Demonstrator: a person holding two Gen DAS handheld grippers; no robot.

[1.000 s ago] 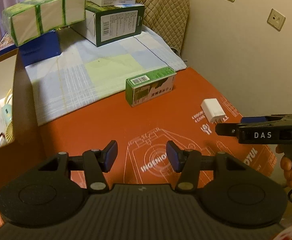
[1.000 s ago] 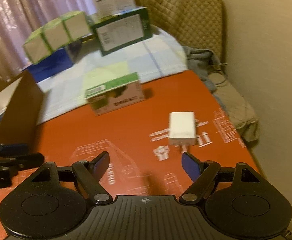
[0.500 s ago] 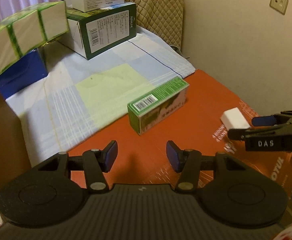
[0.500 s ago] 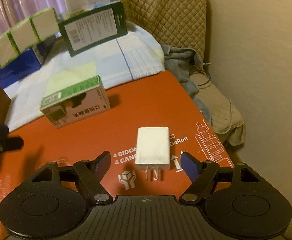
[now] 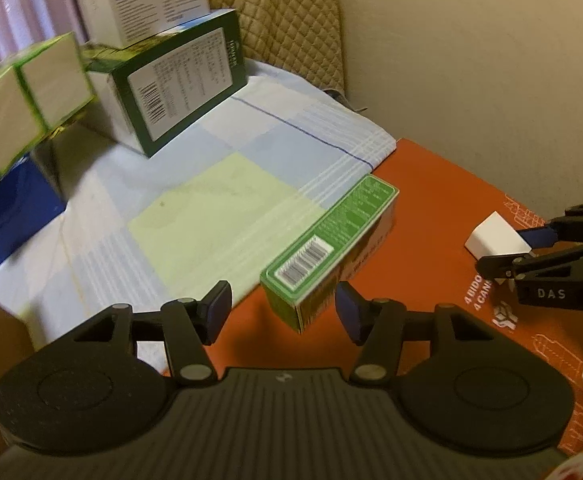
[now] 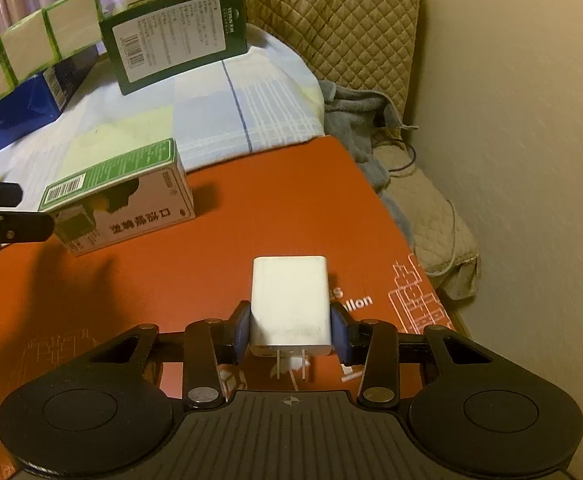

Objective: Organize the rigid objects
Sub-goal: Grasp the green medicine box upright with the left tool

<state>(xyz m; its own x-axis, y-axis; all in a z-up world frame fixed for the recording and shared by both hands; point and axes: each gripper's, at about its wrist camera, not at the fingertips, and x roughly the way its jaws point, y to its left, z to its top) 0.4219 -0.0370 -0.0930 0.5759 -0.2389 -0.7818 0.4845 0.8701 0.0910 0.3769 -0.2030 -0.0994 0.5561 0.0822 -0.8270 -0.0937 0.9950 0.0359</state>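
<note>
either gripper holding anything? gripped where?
Right gripper clamps the white charger by its two side faces, near the prong end. Left gripper is open, holding nothing.

An orange printed mat [image 6: 251,216] covers the near part of the table, and a pale checked cloth [image 5: 195,184] covers the far part. A green carton [image 6: 119,196] and a white charger [image 6: 289,300] lie on the mat. A dark green box [image 5: 179,80] and a blue box [image 6: 19,108] stand on the cloth.
</note>
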